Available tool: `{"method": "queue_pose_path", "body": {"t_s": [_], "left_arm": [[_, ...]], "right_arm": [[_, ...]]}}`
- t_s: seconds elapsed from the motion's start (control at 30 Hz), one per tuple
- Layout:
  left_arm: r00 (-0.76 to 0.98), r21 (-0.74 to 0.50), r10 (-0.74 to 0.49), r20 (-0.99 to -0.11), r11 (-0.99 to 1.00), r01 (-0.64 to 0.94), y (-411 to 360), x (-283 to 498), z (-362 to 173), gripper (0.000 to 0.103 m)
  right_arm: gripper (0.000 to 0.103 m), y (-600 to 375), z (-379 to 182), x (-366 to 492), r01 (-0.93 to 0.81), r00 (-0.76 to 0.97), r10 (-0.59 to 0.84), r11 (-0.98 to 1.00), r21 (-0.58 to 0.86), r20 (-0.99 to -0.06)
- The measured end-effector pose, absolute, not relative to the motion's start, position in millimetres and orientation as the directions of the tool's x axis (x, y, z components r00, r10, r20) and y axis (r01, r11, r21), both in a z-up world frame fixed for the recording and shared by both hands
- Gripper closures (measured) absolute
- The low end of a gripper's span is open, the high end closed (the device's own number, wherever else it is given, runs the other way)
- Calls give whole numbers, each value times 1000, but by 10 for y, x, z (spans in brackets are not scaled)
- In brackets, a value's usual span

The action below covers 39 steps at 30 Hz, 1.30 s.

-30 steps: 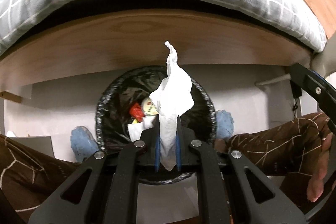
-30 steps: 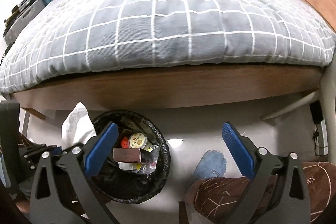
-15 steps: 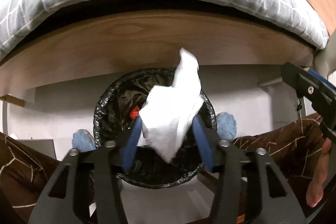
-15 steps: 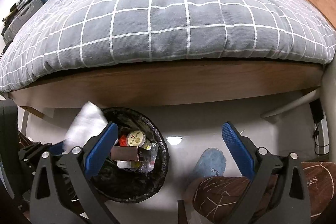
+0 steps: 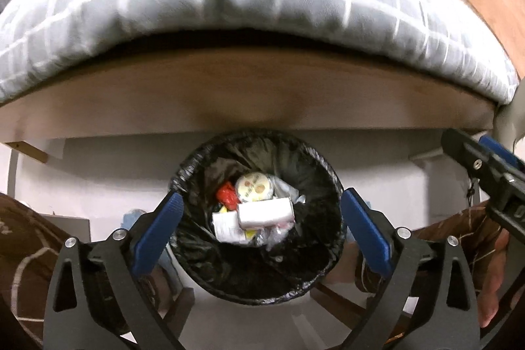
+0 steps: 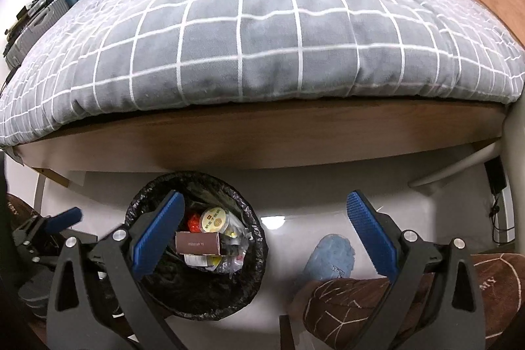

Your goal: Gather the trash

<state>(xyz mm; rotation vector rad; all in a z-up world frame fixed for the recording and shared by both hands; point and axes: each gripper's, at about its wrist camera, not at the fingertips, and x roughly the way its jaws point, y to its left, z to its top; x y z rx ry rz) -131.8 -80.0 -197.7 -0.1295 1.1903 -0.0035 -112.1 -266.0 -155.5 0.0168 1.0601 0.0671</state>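
A round bin lined with a black bag (image 5: 210, 271) stands on the white floor under the bed edge; it also shows in the right wrist view (image 6: 147, 294). It holds a small box (image 6: 197, 243), a round lidded cup (image 5: 254, 186), a red wrapper (image 5: 226, 192) and white paper (image 5: 265, 212). My left gripper (image 5: 259, 227) is open and empty right above the bin. My right gripper (image 6: 259, 232) is open and empty, over the floor to the bin's right. The white tissue is not clearly distinguishable among the trash.
A bed with a grey checked quilt (image 6: 262, 31) and a wooden frame (image 6: 262, 133) overhangs the bin. The person's brown-trousered legs (image 6: 410, 291) and blue slipper (image 6: 331, 258) flank the bin. A power strip (image 6: 495, 173) hangs at the right.
My left gripper was shut on a white tissue above the bin; it opened, the tissue dropped out of sight, and the jaws now stand wide. The right gripper barely moved.
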Motion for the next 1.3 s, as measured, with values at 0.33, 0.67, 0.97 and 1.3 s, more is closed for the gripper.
{"method": "queue_pose_path", "body": {"t_s": [0.33,0.67,0.97,1.3], "left_arm": [[554,-79,-38,-831,996,-49,-555,-1448,-782,8],[658,-94,-20,-752,993,-77,-462,-1980,244,8],[706,-57,-7,-709,997,-48,-509,-2368,602,8],[701,-54,-11,-714,998,-38,-538,-2435,575,8]], "right_arm": [[8,-2497,-738,-1298,-82,586,88,995,50,-806],[8,-2571,324,-1889,-76,698,99,995,65,-709],[8,-2517,759,-2311,-98,732,91,995,27,-675],[8,-2507,715,-2319,-89,719,79,996,20,-690]]}}
